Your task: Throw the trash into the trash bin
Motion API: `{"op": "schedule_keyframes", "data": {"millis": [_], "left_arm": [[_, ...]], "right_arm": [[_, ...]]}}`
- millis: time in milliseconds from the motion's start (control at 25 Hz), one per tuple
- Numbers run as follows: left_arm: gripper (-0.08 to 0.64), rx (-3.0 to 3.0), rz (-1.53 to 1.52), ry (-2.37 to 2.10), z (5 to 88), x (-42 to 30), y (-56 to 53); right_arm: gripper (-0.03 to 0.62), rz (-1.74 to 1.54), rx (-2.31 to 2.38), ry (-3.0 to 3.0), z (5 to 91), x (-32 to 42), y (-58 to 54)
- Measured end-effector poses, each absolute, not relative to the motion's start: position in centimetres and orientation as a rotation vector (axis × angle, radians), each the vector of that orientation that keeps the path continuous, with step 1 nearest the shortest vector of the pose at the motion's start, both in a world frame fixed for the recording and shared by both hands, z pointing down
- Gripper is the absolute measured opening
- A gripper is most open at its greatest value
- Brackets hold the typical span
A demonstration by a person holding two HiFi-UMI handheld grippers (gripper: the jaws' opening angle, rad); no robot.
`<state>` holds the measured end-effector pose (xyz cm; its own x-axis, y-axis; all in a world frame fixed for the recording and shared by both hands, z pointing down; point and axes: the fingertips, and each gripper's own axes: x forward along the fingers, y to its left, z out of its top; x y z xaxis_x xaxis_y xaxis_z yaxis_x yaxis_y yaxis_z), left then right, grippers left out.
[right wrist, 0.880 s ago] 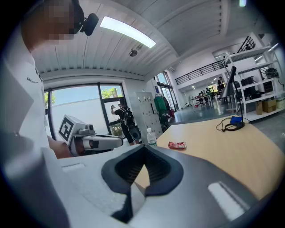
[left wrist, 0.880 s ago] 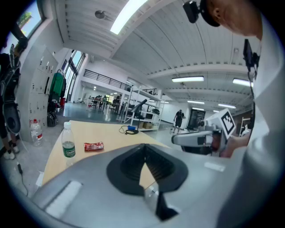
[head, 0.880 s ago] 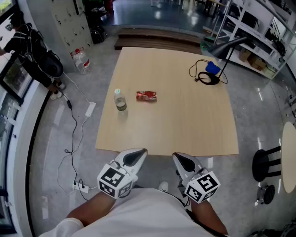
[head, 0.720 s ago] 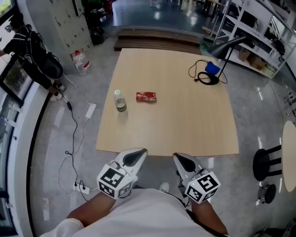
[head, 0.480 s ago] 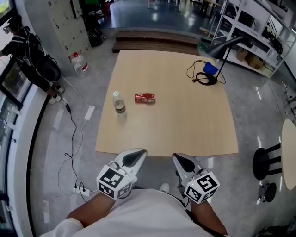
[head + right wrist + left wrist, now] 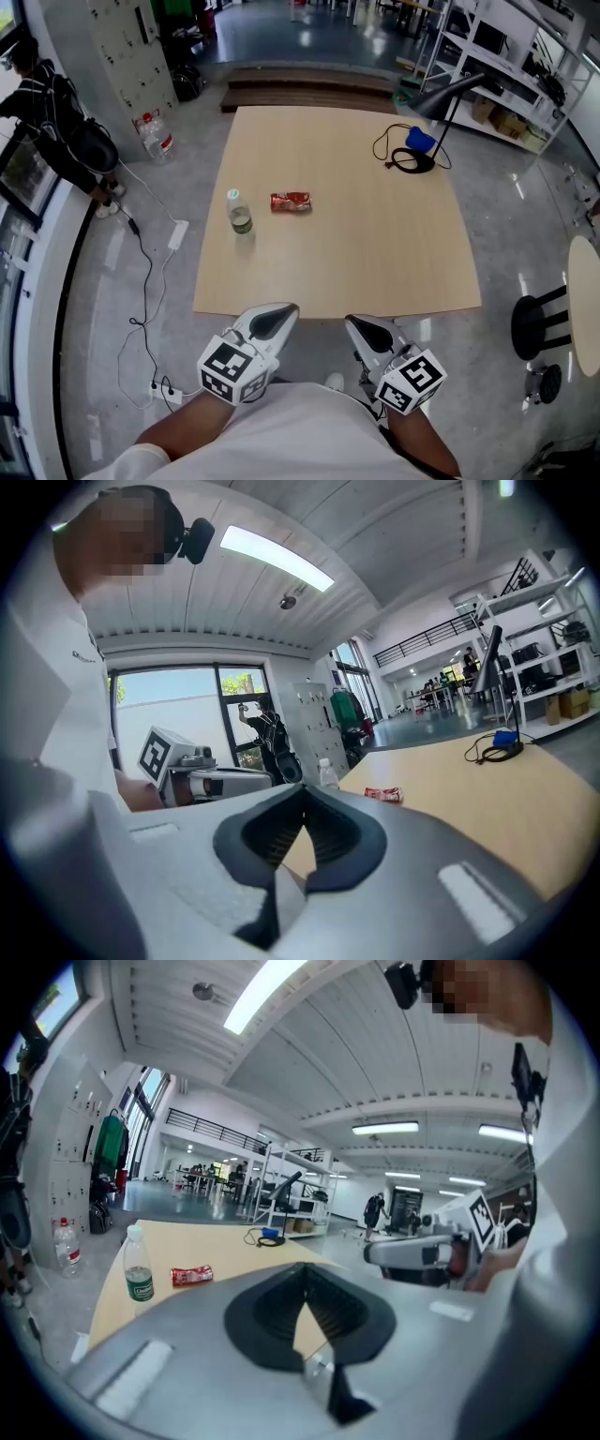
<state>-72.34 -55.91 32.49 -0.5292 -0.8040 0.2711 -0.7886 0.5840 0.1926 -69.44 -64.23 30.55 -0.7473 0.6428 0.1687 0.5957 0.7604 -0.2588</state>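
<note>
Here the left gripper (image 6: 273, 321) and right gripper (image 6: 366, 332) sit closed, empty, near the table (image 6: 356, 253); bottle (image 6: 240, 212) left of wrapper (image 6: 291, 202).

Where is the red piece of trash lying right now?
In the head view, the red piece of trash lies on the left half of the table, just right of the water bottle.
</note>
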Motion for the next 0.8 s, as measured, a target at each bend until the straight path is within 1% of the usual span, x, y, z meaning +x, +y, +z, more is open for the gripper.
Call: {"op": "schedule_keyframes", "data": {"millis": [360,800], "left_arm": [[0.009,1.293,-0.068,-2.491,32.5,-72.0,-55.2],[0.009,1.255,-0.078,-2.515,32.6,-72.4,-52.8]], "right_arm": [[0.002,0.318,-0.909,-2.717,30.6,-69.6,-64.7],[0.002,0.278,-0.932,-2.696,30.8,-70.3,-62.7]]}}
